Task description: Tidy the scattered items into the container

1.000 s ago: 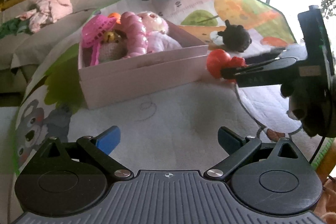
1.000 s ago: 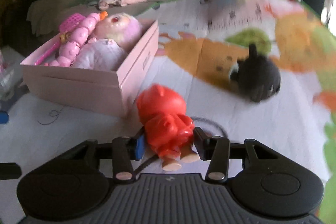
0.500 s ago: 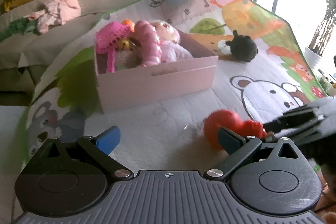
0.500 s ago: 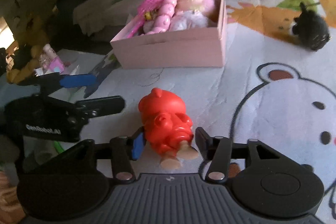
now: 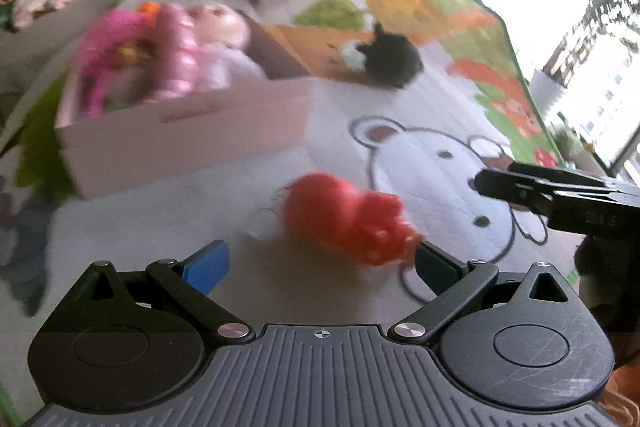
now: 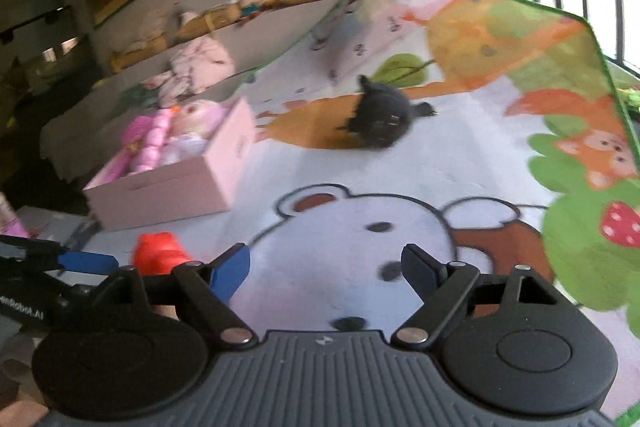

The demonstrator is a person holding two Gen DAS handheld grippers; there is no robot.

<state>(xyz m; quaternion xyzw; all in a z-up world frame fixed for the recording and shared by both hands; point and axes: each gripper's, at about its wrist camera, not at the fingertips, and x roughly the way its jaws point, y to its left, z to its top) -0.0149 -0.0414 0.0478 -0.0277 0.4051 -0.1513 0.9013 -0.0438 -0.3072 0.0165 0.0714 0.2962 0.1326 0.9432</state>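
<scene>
Blue-padded fingers of the right gripper (image 6: 325, 267) stand spread and empty; the jaws have just been opening, and nothing lies between them. Left gripper (image 5: 322, 265) is likewise released, its jaws wide, with the red toy figure (image 5: 348, 221) lying on the play mat (image 5: 440, 115) just ahead of its right finger, not gripped.

Landmark: the pink box (image 5: 180, 135). The red toy figure lies outside the box, near its front right corner, apart from the wall. A black plush toy (image 5: 390, 61) sits beyond the same corner, further off. Inside the box: a doll (image 5: 218, 39) and pink toys.

Handling, as a judgement: the figure looks like light, hard, smooth plastic, possibly slippery. Best hold appears to be across the narrower body below the rounded head, jaws set square to it.

Views: the left wrist camera shows the whole figure, though blurred, and the right gripper's fingers entering from the right edge. The right wrist camera shows only the figure's top behind its own left finger, but gives the black plush toy sharper, plus the sofa (image 6: 120, 95) behind the box
</scene>
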